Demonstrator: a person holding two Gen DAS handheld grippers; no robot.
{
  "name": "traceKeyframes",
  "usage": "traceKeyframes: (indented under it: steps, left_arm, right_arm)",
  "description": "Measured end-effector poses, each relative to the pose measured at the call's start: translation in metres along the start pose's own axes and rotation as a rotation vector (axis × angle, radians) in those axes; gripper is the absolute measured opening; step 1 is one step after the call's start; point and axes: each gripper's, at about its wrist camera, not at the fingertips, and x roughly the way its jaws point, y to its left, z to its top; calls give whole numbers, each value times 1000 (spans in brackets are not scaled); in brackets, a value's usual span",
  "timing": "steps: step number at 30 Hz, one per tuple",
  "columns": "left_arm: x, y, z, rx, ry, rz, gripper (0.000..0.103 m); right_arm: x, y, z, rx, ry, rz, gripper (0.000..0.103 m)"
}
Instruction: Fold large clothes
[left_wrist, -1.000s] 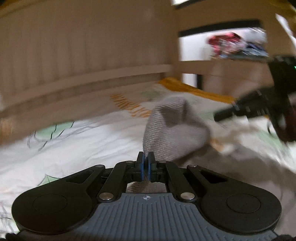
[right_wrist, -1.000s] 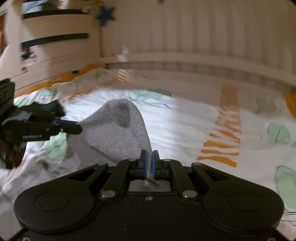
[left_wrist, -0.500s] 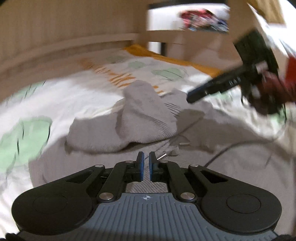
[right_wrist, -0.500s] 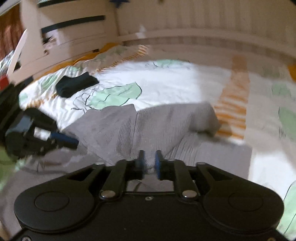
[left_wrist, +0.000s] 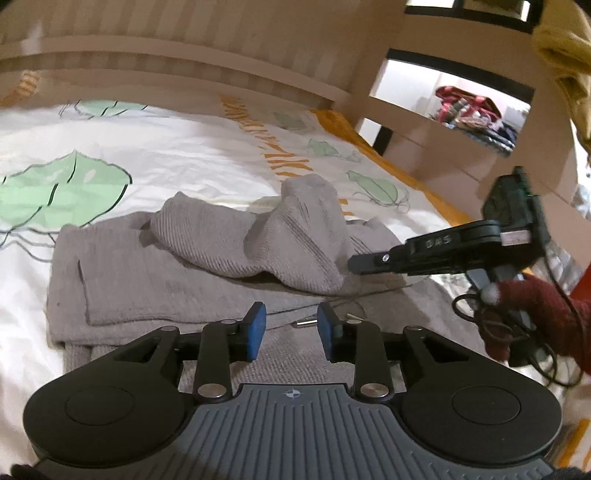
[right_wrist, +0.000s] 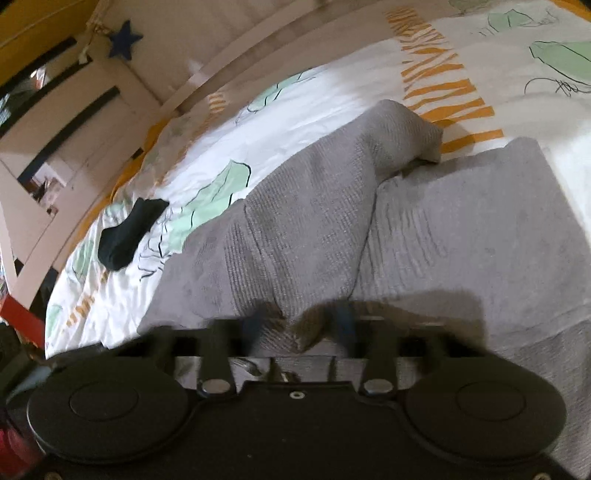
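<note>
Left gripper (left_wrist: 290, 328) has just opened, empty; right gripper (right_wrist: 301, 325) has closed, seemingly pinching the grey garment (right_wrist: 461, 229). Flatten its rumpled sleeve (left_wrist: 295, 236) first.

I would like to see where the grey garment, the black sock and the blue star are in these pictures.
grey garment (left_wrist: 155, 280): left wrist view, on its flat left part.
black sock (right_wrist: 129, 232): right wrist view, on its middle.
blue star (right_wrist: 125, 40): right wrist view, on its centre.
</note>
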Motion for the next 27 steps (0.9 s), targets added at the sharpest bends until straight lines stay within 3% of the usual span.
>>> traceKeyframes:
  steps: [3,5,8,11,12,15,17,21,27]
  left_arm:
    - [-4,2,0,-30,-12,-1,32]
    - [-6,6,-1,-57,-20,2,39]
    - [-6,16,-2,-120,-30,-4,44]
    - [-1,23,-3,-173,-17,21,46]
    - [0,25,-2,-188,-12,26,46]
    - [-1,30,3,-214,-20,46,49]
    - [1,34,8,-223,-35,66,54]
    - [14,44,19,-280,-56,90,55]
    - [45,61,30,-391,-51,119,56]
  right_arm:
    - [-21,19,-1,10,-63,49,10]
    - [-44,34,-5,24,-98,99,10]
    - [-70,45,-28,64,-84,136,6]
    - [-61,46,-57,42,26,73,7]
    - [-53,45,-66,8,79,22,12]
    - [-49,35,-75,-2,90,-10,16]
    - [-55,25,-64,34,32,-11,24]
    - [-63,4,-33,6,-119,-83,52]
    - [-39,-32,0,-6,-178,-164,56]
